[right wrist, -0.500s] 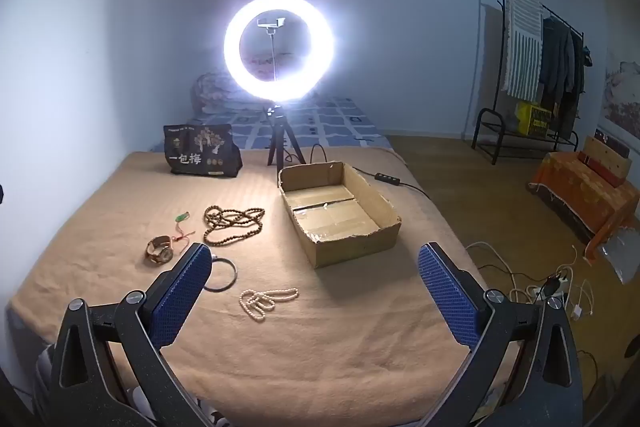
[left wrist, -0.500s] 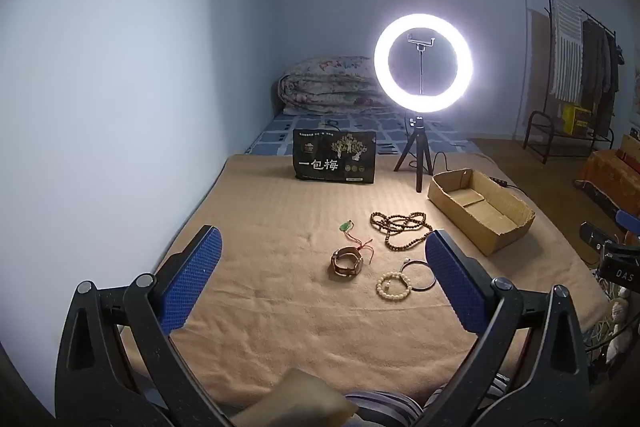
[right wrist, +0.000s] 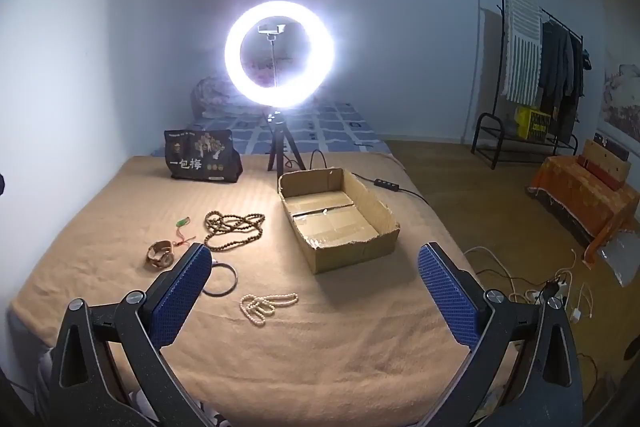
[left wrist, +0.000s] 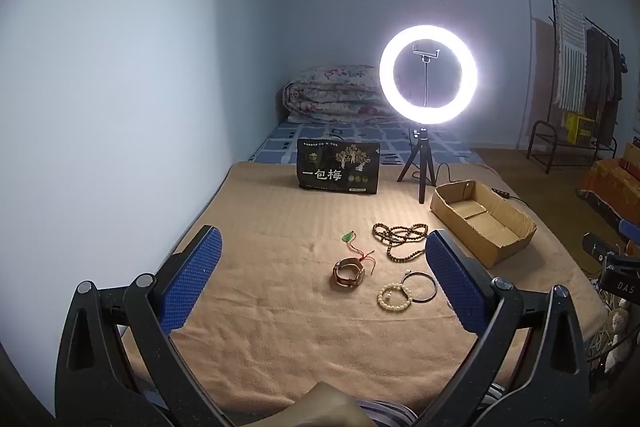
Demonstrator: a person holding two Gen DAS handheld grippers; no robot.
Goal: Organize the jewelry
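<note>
Several pieces of jewelry lie on the tan blanket [left wrist: 280, 227]: a brown bead necklace [left wrist: 400, 237] [right wrist: 234, 225], a green pendant on a red cord [left wrist: 349, 237] [right wrist: 183, 223], a brown leather bracelet [left wrist: 349, 273] [right wrist: 161, 254], a white bead bracelet [left wrist: 394, 298], a thin metal bangle [left wrist: 419, 283] [right wrist: 222, 279] and a white pearl strand [right wrist: 266, 305]. An open cardboard box [left wrist: 482, 221] [right wrist: 338, 217] stands to their right. My left gripper [left wrist: 320, 283] and right gripper [right wrist: 314, 289] are both open and empty, held above the near part of the blanket.
A lit ring light on a tripod [left wrist: 428, 75] [right wrist: 279, 55] and a black printed bag [left wrist: 338, 171] [right wrist: 202, 155] stand at the back. A folded quilt [left wrist: 332, 99] lies behind. A clothes rack [right wrist: 532, 67], cables [right wrist: 520, 279] and an orange-draped bench [right wrist: 584, 187] are on the floor to the right.
</note>
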